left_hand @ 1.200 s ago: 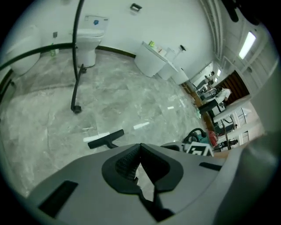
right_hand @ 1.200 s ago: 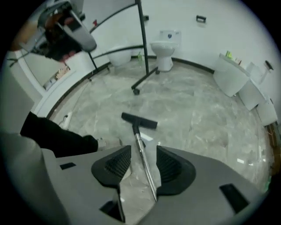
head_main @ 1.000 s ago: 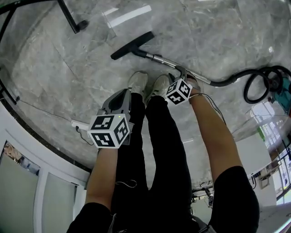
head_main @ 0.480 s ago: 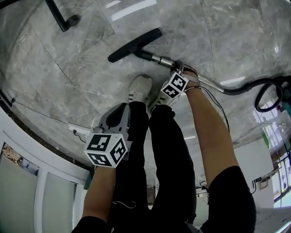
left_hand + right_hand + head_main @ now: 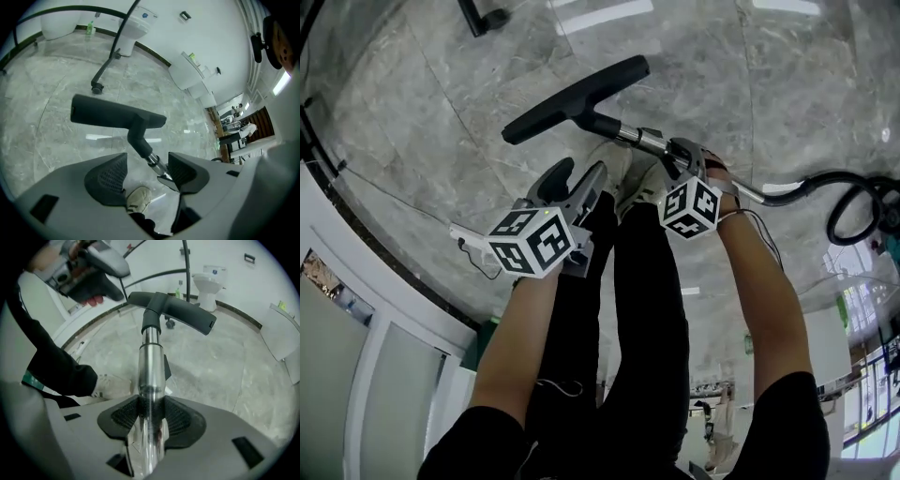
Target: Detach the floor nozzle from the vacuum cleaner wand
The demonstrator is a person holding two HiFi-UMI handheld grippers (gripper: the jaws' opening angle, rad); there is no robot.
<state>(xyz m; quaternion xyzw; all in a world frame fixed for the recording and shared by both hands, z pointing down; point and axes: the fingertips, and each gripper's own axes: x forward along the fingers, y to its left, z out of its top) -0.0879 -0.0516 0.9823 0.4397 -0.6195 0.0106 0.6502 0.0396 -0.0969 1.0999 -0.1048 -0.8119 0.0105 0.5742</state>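
My right gripper (image 5: pixel 151 417) clamps the wand (image 5: pixel 151 362) to steady it; my left gripper (image 5: pixel 146 171) — jaws just opened, gripping nothing — lines up on the floor nozzle (image 5: pixel 110 113), out on the floor (image 5: pixel 431 131), clear of its edges.

Bright even light — lamp glare streaks on floor (image 5: pixel 441 103), fisheye-warped edges

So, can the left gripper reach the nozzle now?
Probably yes. The left gripper is empty, its jaws have just been opening, and only floor separates it from the nozzle; the right gripper clamps the wand further back.
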